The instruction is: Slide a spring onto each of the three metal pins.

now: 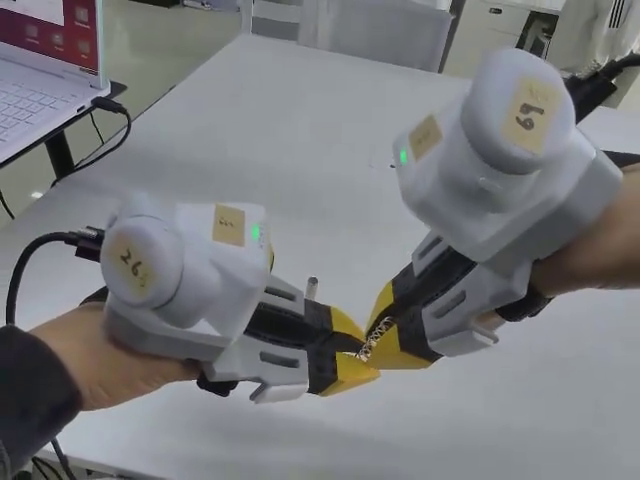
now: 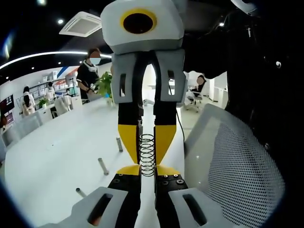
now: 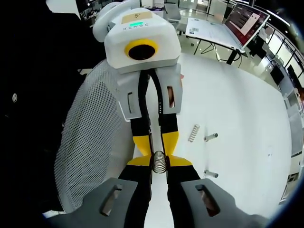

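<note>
Left gripper and right gripper meet tip to tip just above the desk. Both sets of jaws are pinched on the same spring: right jaws flank most of its length, left jaws grip its near end. In the left gripper view the three metal pins stand upright in a row on the desk at 8-10 o'clock from the held spring, apart from it. In the right gripper view a loose spring lies flat on the desk at 2 o'clock from the right jaws, just beside one of the pins.
</note>
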A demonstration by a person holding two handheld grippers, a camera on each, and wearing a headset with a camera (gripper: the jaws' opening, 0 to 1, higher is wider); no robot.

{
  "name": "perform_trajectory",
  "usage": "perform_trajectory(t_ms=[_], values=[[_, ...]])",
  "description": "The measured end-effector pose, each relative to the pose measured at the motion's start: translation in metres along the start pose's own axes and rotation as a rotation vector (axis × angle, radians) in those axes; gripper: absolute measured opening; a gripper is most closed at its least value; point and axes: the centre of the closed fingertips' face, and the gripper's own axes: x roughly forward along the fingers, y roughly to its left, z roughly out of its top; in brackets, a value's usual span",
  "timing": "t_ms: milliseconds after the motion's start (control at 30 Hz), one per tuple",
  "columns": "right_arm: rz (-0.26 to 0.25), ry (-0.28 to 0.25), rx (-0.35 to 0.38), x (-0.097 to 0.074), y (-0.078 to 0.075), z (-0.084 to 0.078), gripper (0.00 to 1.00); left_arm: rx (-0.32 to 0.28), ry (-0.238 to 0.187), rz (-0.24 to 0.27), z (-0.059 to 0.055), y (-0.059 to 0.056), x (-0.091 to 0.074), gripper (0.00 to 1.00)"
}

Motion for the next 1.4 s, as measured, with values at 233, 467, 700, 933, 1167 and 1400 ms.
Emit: perform_trajectory(t_ms=[233,467,700,933,1167,1400], values=[[-0.001,0.008,0.005,-0.001,-0.001,0.000,0.09,-0.005,-0.008,0.004,0.001,0.001,0.000,0.03],[-0.005,0.004,0.007,-0.001,-0.003,0.002,0.09,-0.027,-0.011,0.012,-0.001,0.004,-0.001,0.13],[-0.017,0.008,0.016,-0.004,-0.006,-0.001,0.09,-0.060,-0.019,0.036,-0.003,0.011,-0.007,0.24],[-0.030,0.004,0.028,-0.008,-0.011,-0.004,0.09,-0.082,-0.026,0.063,-0.006,0.017,-0.012,0.35],[-0.040,0.012,0.038,-0.009,-0.014,-0.008,0.09,-0.103,-0.037,0.100,-0.012,0.024,-0.018,0.46],[-0.052,0.019,0.051,-0.011,-0.019,-0.013,0.09,-0.111,-0.031,0.158,-0.025,0.035,-0.027,0.55]])
